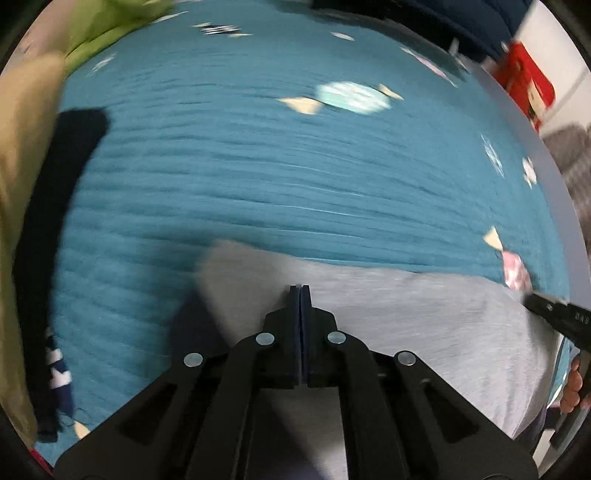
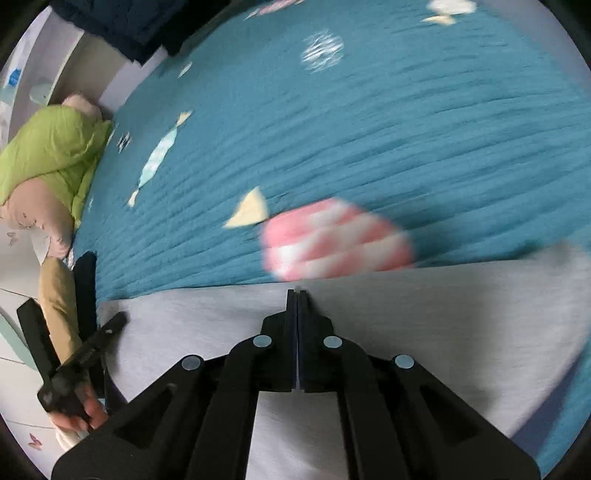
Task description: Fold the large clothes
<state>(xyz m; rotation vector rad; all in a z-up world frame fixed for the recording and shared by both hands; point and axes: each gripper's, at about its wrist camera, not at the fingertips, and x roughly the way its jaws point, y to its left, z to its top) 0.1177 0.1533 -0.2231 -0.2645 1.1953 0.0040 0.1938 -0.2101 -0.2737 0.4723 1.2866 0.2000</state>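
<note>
A light grey garment (image 1: 424,317) lies across the near side of a teal bedspread (image 1: 258,166). My left gripper (image 1: 299,287) is shut on the garment's edge near its left corner. My right gripper (image 2: 297,292) is shut on the same garment (image 2: 424,332) along its far edge. Each gripper shows in the other's view: the right one at the right edge of the left wrist view (image 1: 554,314), the left one at the lower left of the right wrist view (image 2: 92,343). Both views are blurred by motion.
A black garment (image 1: 55,221) and a tan one (image 1: 22,166) lie at the bed's left side, with a green one (image 2: 48,147) further up. Dark blue cloth (image 2: 122,22) lies at the head end. A red box (image 1: 524,81) stands beyond the bed's right edge.
</note>
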